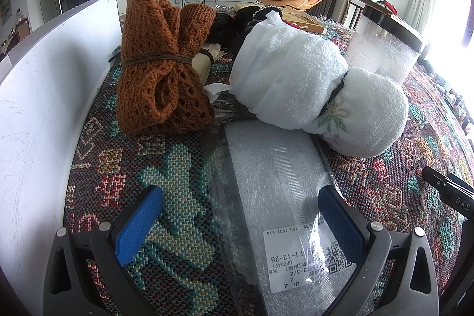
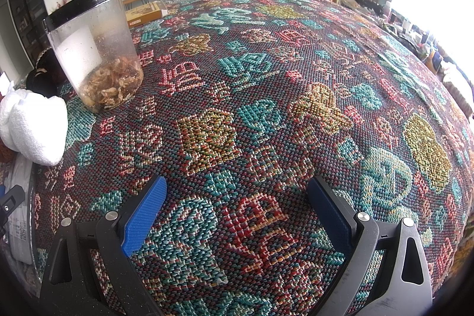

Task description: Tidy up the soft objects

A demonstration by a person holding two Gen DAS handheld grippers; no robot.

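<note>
A rust-brown knitted scarf [image 1: 166, 61], tied round its middle with cord, stands on the patterned tablecloth [image 1: 124, 168]. To its right lies a rolled white fluffy towel [image 1: 314, 85] with a black band; its end shows in the right wrist view as the white towel [image 2: 32, 126]. In front lies a clear bubble-wrap bag [image 1: 275, 191] with a white label. My left gripper [image 1: 240, 215] is open, its blue pads either side of the bag's near end. My right gripper [image 2: 235, 206] is open over bare tablecloth [image 2: 266, 79], nothing between its fingers.
A white board [image 1: 44, 96] walls the left side. A clear plastic jar with a black rim [image 1: 385, 40] stands behind the towel, holding brown scraps, the jar [image 2: 94, 49]. Dark items [image 1: 234, 25] and a flat box [image 1: 305, 19] lie behind.
</note>
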